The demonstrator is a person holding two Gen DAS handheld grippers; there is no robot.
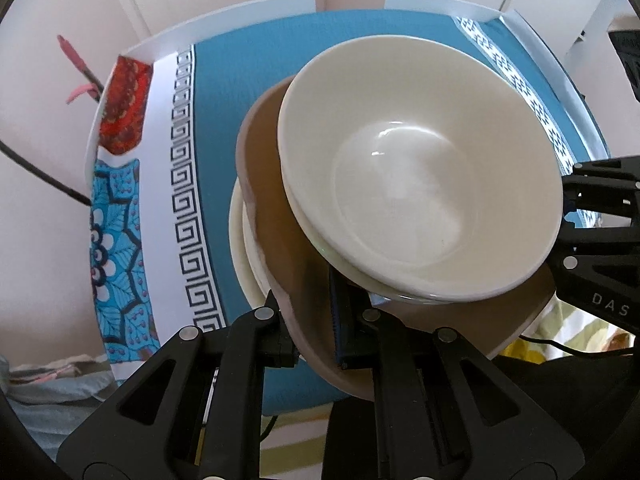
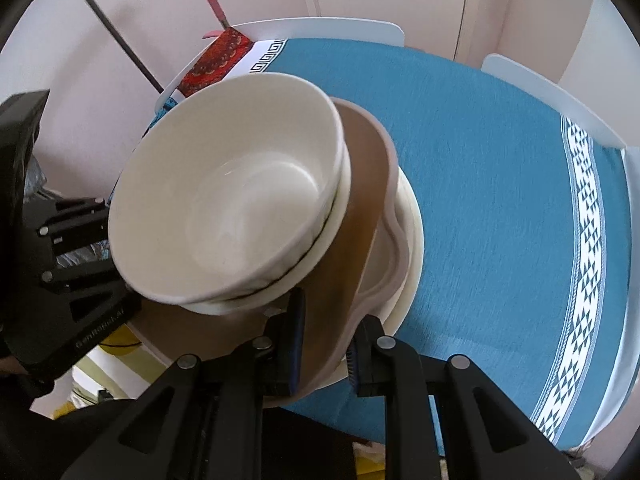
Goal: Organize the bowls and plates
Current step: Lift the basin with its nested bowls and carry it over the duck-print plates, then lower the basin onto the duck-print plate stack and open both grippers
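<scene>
Two nested cream bowls [image 1: 420,184] [image 2: 224,208] ride on a brown plate [image 1: 272,184] [image 2: 360,184]. That plate lies over a cream plate [image 1: 239,248] [image 2: 414,240] on the blue tablecloth. My left gripper [image 1: 316,336] is shut on the brown plate's near rim in the left wrist view. My right gripper [image 2: 326,348] is shut on the opposite rim of the same plate. Each gripper also shows in the other's view: the right gripper [image 1: 592,240] at the right edge, the left gripper [image 2: 80,260] at the left. Whether the two plates touch is hidden.
The blue tablecloth [image 1: 224,92] [image 2: 500,184] has white patterned borders. A red patterned cloth [image 1: 122,108] [image 2: 216,60] lies at its far left corner. White chair backs [image 1: 240,16] [image 2: 552,96] stand along the far side, against a pale wall.
</scene>
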